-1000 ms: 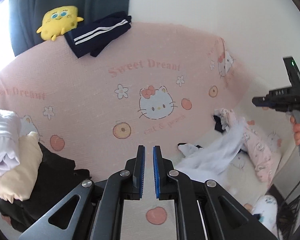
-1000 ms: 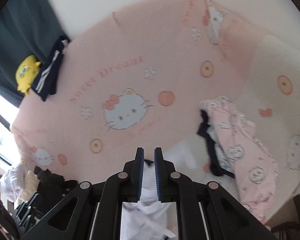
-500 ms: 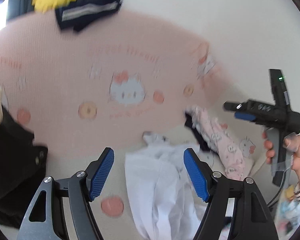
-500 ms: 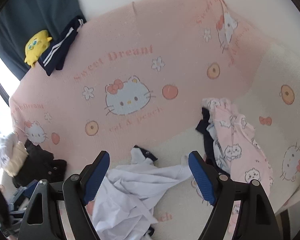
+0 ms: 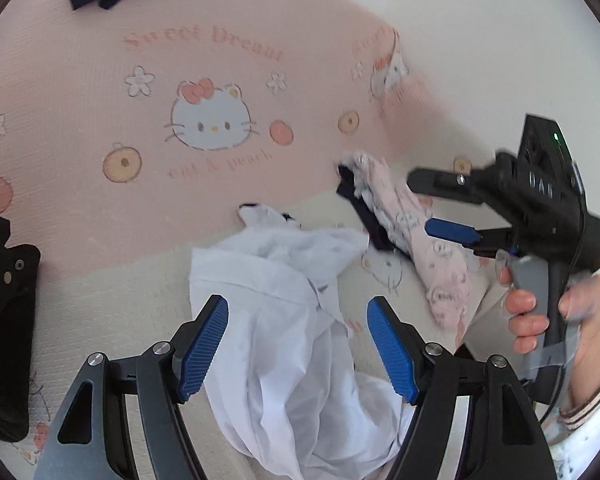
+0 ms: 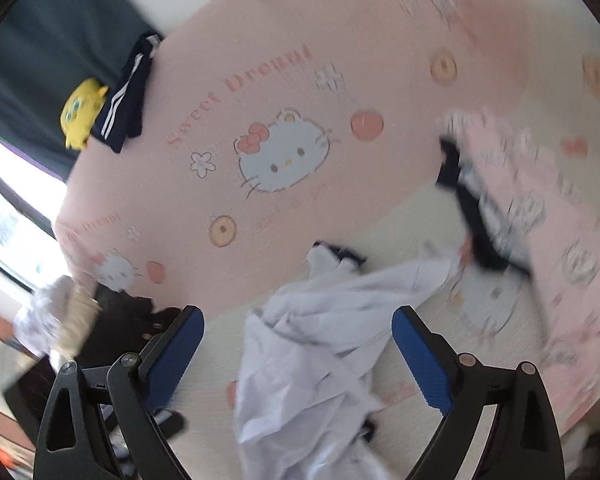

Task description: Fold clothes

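A: Where is the white shirt (image 5: 284, 320) found?

B: It is found crumpled on the pink cat blanket (image 5: 100, 128), just below the big cat face (image 5: 210, 120). It is seen low down between the blue pads of the left gripper (image 5: 298, 346). Those pads are held apart and nothing is pinched.

A: And the right gripper (image 6: 298, 354)?

B: Its jaws are being opened wider. The shirt is seen between them too, but it is not touched yet, as far as can be told.

A: How should the shirt be picked up well?

B: 2 edges should be looked for, maybe the collar near the cat face and a hem farther from it. Only 1 layer should be pinched by each gripper, so the shirt can be spread flat.

A: What is hard to see?

B: The bottom of the shirt is cut off. The pink pajamas (image 5: 420, 240) to the right of the cat face are blurred. The dark thing (image 5: 364, 208) under them cannot be named.
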The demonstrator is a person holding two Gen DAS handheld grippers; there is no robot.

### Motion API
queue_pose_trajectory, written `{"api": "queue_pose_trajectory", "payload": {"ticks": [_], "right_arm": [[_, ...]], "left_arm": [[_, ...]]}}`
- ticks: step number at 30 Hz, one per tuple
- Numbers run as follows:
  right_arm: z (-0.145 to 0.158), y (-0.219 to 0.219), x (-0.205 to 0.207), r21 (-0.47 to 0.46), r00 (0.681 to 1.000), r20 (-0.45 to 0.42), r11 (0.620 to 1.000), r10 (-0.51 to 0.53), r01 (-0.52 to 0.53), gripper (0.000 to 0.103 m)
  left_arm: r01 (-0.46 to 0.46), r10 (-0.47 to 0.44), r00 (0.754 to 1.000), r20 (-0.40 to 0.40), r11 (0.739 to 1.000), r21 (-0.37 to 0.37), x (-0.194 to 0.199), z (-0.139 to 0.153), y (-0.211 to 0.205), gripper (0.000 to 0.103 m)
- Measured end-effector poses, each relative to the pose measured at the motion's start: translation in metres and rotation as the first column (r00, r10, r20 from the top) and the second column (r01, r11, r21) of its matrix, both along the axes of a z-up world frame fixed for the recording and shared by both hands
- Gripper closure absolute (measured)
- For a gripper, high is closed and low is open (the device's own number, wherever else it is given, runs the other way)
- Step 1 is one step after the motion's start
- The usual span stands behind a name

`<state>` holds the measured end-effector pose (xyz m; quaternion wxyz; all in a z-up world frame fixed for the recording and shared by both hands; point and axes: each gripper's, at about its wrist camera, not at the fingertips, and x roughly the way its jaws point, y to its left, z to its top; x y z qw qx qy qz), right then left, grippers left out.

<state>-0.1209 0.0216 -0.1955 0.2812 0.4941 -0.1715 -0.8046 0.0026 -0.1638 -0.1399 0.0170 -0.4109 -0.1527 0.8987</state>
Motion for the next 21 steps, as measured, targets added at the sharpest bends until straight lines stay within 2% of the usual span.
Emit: {"api": "queue_pose_trajectory", "payload": {"ticks": [5,10,14,16,21], "right_arm": [[-0.026,0.004,0.002,-0.01,0.997,0.072,1.0,0.006,-0.005,0.008],[-0.052,0.009,0.009,-0.038,0.988,0.152,0.999,0.01,-0.004,0.008],[-0.072,0.014,0.015,-0.058,0.974,0.225,0.998,-0.001,0.014,0.008],[-0.082,0.017,0.017,-0.067,0.965,0.263,0.997,-0.008,0.027,0.008],[-0.096,0.015,0.027,-0.031,0.945,0.326,0.999,0.001,0.01,0.008]], "left_arm": [[0.044,-0.044,0.998,0.053,0.999,-0.002,-0.006,-0.015,0.013,0.033],[0.048,-0.033,0.99,0.141,0.993,-0.11,-0.011,-0.037,0.024,0.033],[0.049,-0.034,0.983,0.178,0.996,-0.081,-0.011,-0.051,0.02,0.033],[0.045,-0.026,0.981,0.194,0.995,-0.092,-0.012,-0.055,0.019,0.032],[0.064,-0.039,0.971,0.235,0.993,-0.1,-0.012,-0.065,0.019,0.032]]}}
